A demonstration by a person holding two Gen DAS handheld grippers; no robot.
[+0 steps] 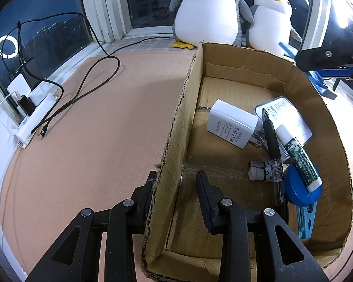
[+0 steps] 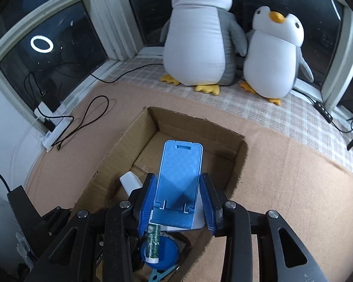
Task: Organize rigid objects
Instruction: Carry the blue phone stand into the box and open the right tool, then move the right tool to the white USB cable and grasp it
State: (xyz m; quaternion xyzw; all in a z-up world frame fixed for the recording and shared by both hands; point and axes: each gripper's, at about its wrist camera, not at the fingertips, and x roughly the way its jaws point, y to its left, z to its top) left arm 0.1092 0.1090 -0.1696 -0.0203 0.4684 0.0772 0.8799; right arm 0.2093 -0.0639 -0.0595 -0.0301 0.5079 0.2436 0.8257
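My left gripper (image 1: 176, 176) is shut on the left wall of an open cardboard box (image 1: 174, 141), one finger outside and one inside. The box holds a white charger (image 1: 233, 124), a black pen (image 1: 271, 141), a green-and-white tube (image 1: 298, 157), a blue round lid (image 1: 296, 190), a small white piece (image 1: 258, 171) and a clear packet (image 1: 289, 112). My right gripper (image 2: 177, 183) is shut on a blue phone stand (image 2: 180, 164), held above the box (image 2: 237, 162). In the left wrist view that right gripper (image 1: 317, 77) hangs over the box's far right corner.
Two plush penguins (image 2: 200, 42) (image 2: 273, 54) sit on the sill behind the box. A white power strip (image 1: 35, 115) with plugs and looping black cables (image 1: 91, 87) lies at the left by the window. A light blue clip (image 1: 306, 221) lies in the box's near right corner.
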